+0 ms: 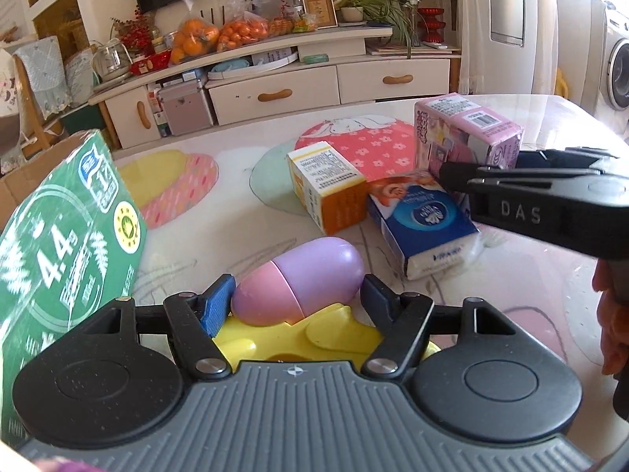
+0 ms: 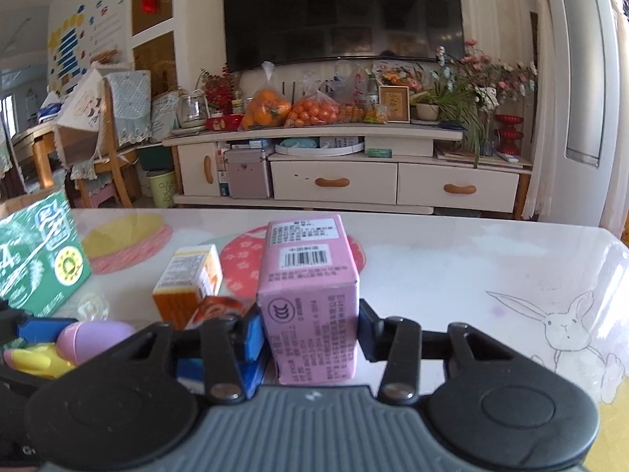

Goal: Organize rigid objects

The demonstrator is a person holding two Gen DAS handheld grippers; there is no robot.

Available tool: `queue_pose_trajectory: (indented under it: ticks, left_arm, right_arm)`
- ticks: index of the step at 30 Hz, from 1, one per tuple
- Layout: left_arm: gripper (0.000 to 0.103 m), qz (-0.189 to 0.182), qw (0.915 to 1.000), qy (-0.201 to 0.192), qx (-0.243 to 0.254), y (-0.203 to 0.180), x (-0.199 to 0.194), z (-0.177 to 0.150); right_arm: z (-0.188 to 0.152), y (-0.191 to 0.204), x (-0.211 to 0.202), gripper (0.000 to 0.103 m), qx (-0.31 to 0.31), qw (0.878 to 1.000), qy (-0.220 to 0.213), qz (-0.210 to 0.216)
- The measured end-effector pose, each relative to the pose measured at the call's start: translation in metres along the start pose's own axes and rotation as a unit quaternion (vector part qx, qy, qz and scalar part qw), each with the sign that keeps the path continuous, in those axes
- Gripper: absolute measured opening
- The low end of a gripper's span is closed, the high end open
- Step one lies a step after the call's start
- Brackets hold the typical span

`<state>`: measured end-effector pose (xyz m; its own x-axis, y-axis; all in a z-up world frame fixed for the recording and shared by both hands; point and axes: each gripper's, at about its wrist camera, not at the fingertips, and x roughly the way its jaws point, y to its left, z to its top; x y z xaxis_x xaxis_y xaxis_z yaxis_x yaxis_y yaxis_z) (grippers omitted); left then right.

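Right gripper (image 2: 308, 334) jaws clamp the pink carton (image 2: 310, 295) squarely; left gripper (image 1: 297, 301) jaws wide around the egg (image 1: 298, 281), contact unclear; lift straight off the bench (image 2: 471, 259).

One pink carton (image 2: 310, 299), one orange box (image 1: 328, 190), one blue tissue pack (image 1: 424, 224), one pink-purple egg capsule (image 1: 298, 279), one yellow toy (image 1: 310, 334), one green box (image 1: 67, 244) at nine o'clock.
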<state>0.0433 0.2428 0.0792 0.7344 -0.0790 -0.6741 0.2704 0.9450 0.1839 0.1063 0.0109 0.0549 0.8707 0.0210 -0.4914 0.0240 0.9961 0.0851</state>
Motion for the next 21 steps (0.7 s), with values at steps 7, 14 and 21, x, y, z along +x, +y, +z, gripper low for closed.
queue_pose_trajectory:
  ticks: [7,14,21]
  left_arm:
    - [0.087,-0.009,0.9997,0.006,-0.024,0.002,-0.006,-0.003]
    - [0.087,-0.018,0.9992,0.01,-0.033,-0.001,-0.01,-0.005]
    - [0.087,-0.027,0.9989,0.015,-0.036,-0.002,-0.012,-0.006]
  right_arm:
    - [-0.01,-0.004,-0.02,0.044,0.006,1.0,0.0,0.001]
    - [-0.02,0.004,-0.039,0.043,0.003,1.0,0.004,-0.005]
    - [-0.03,0.014,-0.052,0.043,-0.006,1.0,0.001,-0.02]
